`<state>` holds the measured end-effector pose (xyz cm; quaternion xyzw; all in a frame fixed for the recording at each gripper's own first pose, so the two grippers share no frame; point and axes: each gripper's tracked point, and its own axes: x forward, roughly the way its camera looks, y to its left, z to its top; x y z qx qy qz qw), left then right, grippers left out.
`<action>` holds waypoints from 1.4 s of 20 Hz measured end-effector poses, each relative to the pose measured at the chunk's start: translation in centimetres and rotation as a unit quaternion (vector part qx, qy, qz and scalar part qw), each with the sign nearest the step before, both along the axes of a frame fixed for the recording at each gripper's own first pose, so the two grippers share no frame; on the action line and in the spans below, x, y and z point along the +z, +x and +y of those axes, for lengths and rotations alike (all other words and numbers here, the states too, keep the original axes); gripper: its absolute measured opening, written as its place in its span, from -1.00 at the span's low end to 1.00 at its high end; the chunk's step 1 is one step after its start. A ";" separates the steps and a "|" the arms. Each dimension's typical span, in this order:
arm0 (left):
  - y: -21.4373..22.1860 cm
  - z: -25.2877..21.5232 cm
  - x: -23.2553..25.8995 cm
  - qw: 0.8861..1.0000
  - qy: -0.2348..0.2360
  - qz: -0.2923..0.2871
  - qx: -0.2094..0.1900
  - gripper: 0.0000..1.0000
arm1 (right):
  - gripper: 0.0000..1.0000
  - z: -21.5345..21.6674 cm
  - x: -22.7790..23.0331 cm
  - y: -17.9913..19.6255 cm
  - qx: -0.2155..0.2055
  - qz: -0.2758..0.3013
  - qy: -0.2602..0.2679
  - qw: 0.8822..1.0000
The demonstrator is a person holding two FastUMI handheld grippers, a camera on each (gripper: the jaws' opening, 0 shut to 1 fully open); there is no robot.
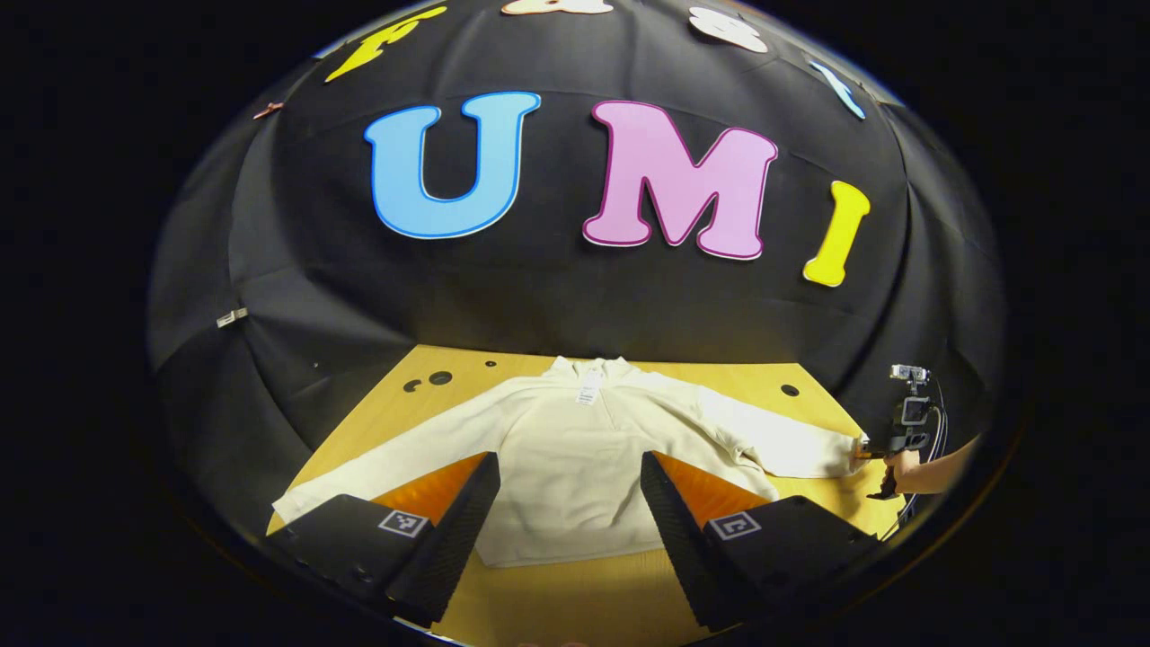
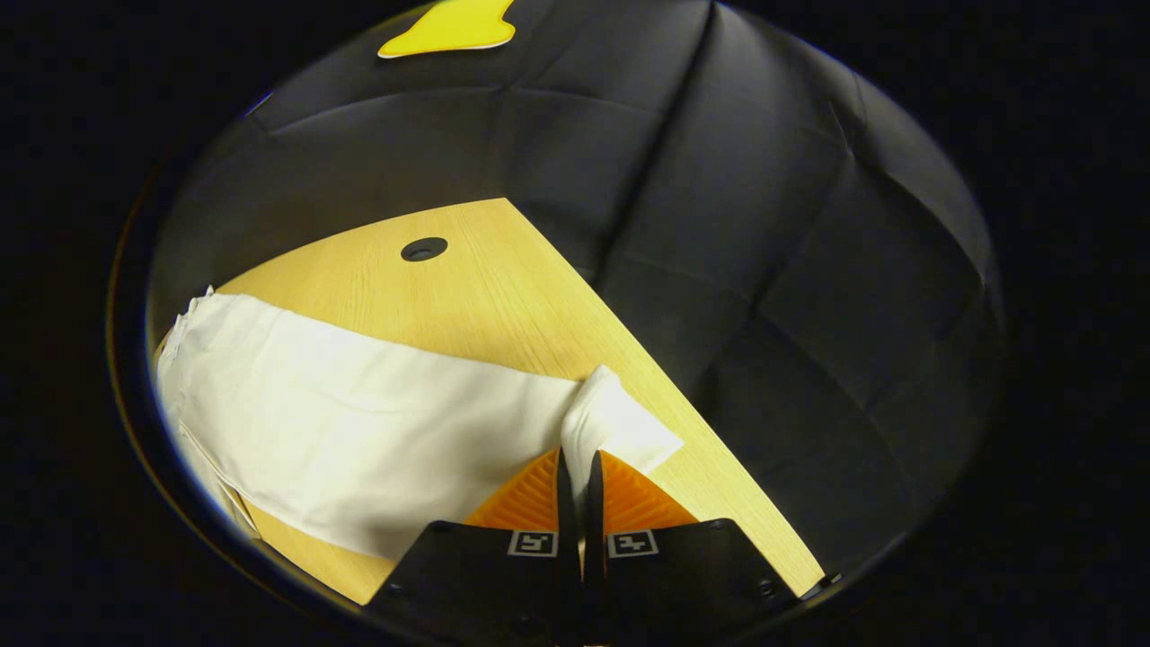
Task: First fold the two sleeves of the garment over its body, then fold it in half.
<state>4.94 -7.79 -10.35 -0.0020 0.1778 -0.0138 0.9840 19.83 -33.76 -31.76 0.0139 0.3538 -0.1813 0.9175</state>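
Garment [image 1: 575, 467] sleeve cuff [image 2: 604, 415] sits pinched between our right hand-held gripper [image 2: 575, 467] fingers, which are closed tight on it at the tabletop [image 2: 503, 296] edge. Our left hand-held gripper [image 1: 570, 490] hangs wide apart and empty over the cream garment, which lies flat with both sleeves spread out.

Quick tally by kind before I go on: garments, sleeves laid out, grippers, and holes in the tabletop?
Garments: 1, the cream top
Sleeves: 2, left sleeve, right sleeve
Grippers: 2, left gripper, right gripper
Holes in the table: 5
Total: 10
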 end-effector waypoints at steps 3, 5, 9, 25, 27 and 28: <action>-0.1 0.9 0.0 1.000 -0.009 0.001 0.014 0.94 | -0.89 0.4 0.4 0.0 -0.002 0.000 0.008 1.000; -0.6 1.7 0.3 1.000 -0.009 -0.003 0.022 0.95 | -0.90 1.4 1.7 0.6 0.000 -0.013 0.024 1.000; -1.5 3.4 0.4 0.999 -0.005 -0.009 0.045 0.94 | -1.00 4.6 6.0 2.1 0.037 -0.043 0.017 0.998; -2.2 9.9 3.1 0.995 -0.025 -0.040 0.084 0.94 | -0.90 31.3 18.7 12.1 0.250 -0.127 -0.019 0.960; -2.1 10.8 3.8 0.993 -0.036 -0.051 0.098 0.94 | -0.90 36.3 19.0 12.2 0.286 -0.128 -0.013 0.950; -2.2 11.4 3.8 0.992 -0.039 -0.055 0.108 0.94 | -0.90 38.6 19.0 12.5 0.301 -0.127 -0.010 0.945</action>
